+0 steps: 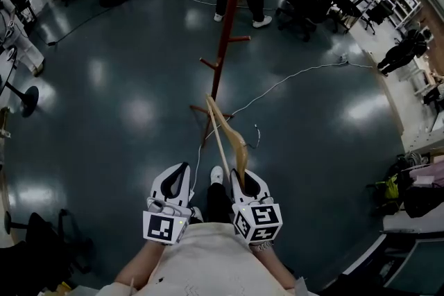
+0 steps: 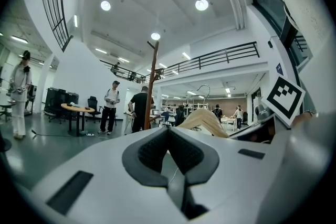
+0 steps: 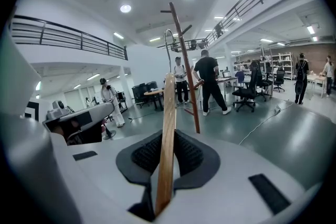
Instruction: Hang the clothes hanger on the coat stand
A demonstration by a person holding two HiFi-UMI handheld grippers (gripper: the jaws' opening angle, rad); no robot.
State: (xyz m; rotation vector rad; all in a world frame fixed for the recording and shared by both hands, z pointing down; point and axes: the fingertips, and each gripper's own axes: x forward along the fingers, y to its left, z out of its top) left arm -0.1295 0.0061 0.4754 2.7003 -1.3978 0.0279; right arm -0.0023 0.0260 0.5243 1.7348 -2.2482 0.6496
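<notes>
Right gripper (image 3: 167, 157) is clamping the wooden hanger (image 3: 168, 123) by its bar, left gripper (image 2: 169, 155) is hanging closed and empty, coat stand (image 1: 225, 31) is standing well ahead, needing the hook (image 3: 167, 42) upright, aimed over a peg (image 1: 239, 39).

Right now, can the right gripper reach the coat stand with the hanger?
Probably not yet. The right gripper, shut on the hanger, looks short of the coat stand, but nothing stands between them.
</notes>
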